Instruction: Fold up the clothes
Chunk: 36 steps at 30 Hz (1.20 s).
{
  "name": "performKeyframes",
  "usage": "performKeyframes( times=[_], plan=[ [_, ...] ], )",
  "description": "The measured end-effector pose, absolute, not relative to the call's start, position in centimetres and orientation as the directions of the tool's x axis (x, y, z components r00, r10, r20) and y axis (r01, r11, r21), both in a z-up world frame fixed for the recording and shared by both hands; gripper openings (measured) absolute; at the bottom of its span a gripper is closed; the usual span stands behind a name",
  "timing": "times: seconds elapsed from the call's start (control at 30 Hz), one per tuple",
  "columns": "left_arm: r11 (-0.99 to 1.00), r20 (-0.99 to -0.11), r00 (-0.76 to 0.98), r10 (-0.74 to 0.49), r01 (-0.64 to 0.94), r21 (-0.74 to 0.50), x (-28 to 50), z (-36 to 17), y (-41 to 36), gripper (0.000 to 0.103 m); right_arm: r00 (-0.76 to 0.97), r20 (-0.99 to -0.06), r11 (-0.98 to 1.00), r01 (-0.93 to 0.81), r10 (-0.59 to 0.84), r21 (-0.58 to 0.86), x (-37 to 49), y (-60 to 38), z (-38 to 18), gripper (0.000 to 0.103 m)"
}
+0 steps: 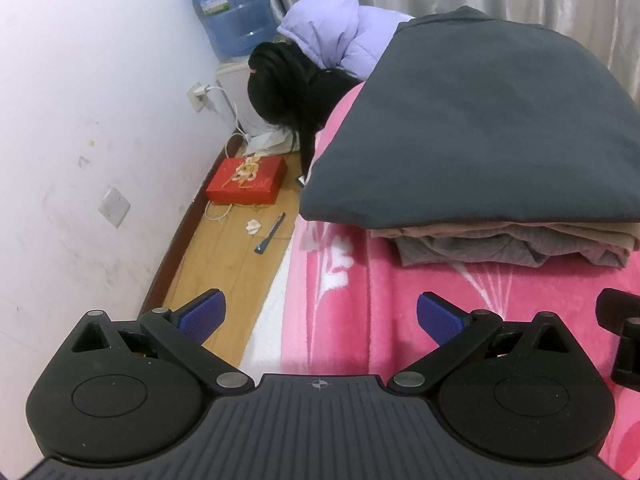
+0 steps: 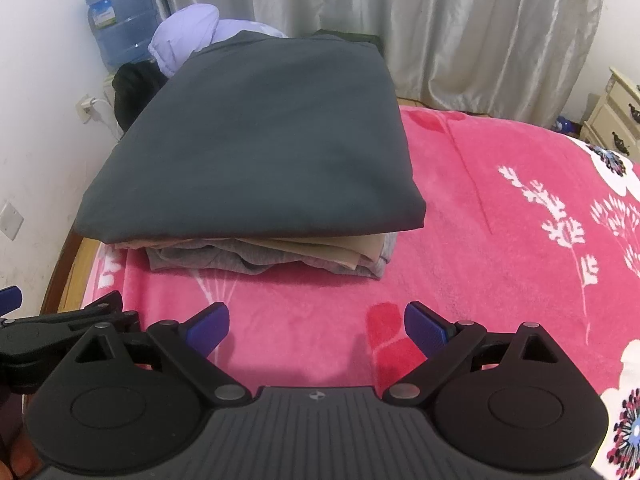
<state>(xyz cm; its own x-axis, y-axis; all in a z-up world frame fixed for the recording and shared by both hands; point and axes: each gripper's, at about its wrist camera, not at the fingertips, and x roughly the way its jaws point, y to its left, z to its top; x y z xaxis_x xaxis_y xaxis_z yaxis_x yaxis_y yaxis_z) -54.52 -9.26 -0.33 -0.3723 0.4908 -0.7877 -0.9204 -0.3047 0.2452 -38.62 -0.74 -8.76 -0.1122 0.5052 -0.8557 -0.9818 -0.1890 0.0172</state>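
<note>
Two spread tools [image 1: 320, 316] [image 2: 316, 328] face three stacked garments [image 2: 256, 140].

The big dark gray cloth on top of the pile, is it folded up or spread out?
Folded. The dark gray cloth lies as a neat rectangle with a rounded doubled edge, stacked on tan and gray clothes on the pink blanket.

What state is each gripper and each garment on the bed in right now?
left gripper: open, empty
right gripper: open, empty
dark grey garment: folded flat, top of the stack
beige garment: folded, under it
light grey garment: folded, rumpled, at the bottom on the pink blanket
</note>
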Motion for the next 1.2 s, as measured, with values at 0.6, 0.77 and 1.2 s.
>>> performKeyframes(
  times=[0.6,0.77,1.2],
  plan=[
    [-0.303,-0.785,-0.375,0.493,-0.920,0.249,-54.53,-0.38,-9.19,0.103,-0.111,-0.855,-0.185,-0.983,0.507,0.018,-38.74,-0.77,-8.74,0.097],
    [-0.303,-0.785,-0.375,0.493,-0.920,0.249,-54.55,-0.38,-9.19,0.103,-0.110,-0.853,-0.184,-0.983,0.510,0.017,-38.70,-0.80,-8.81,0.097],
    [-0.306,-0.783,-0.379,0.492,-0.918,0.252,-54.39,-0.40,-9.28,0.103,-0.110,-0.853,-0.183,-0.983,0.511,0.017,-38.76,-0.77,-8.77,0.097]
  ],
)
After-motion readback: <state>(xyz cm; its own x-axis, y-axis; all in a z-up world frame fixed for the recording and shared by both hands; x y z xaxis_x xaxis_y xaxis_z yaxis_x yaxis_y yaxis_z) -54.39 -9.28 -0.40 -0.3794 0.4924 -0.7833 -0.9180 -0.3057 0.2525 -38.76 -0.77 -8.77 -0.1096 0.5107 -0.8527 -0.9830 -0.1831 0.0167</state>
